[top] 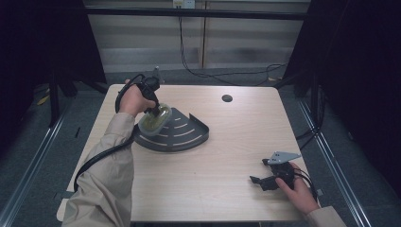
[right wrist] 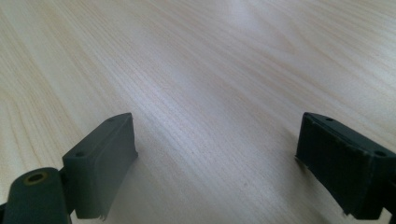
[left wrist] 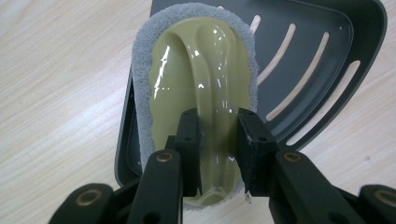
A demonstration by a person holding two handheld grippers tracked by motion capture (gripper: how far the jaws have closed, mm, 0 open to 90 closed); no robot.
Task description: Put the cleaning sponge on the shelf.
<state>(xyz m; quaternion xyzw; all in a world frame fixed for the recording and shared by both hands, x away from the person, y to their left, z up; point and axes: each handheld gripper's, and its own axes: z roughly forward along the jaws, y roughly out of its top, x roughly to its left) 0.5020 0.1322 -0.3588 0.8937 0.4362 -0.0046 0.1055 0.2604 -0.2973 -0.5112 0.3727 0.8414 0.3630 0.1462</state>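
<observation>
My left gripper (left wrist: pixel 218 140) is clamped on the raised handle of a scrubbing pad (left wrist: pixel 196 84), an olive-green plastic grip backed by a grey scouring layer. In the left gripper view, the two black jaws pinch the ridge near its closer end. The scrubbing pad sits over the left edge of a dark grey corner shelf (left wrist: pixel 317 60). Part of the pad overhangs that edge, above the bare table.

In the high view, the scrubbing pad (top: pixel 154 120) is at the left rear part of the table (top: pixel 227 161), with my left gripper (top: pixel 153 111) coming down on it from behind. The corner shelf (top: pixel 182 135) lies flat, a quarter-round tray with curved slots and a low raised rim along its straight sides. The rim stands to the right of the pad. The curved front edge has no wall that I can see.

Room is wide. The light wooden table is bare ahead of and to the right of the shelf. A small round hole (top: pixel 227 98) lies near the far edge, well apart from the shelf.

My right gripper (top: pixel 257 182) rests near the front right corner, far from the shelf. Its jaws are spread wide and grasp nothing. In the right gripper view, my right gripper (right wrist: pixel 215 163) has plain wood grain between its jaws.

Dark curtains flank the table, and cables (top: pixel 208 71) trail on the floor beyond it.
</observation>
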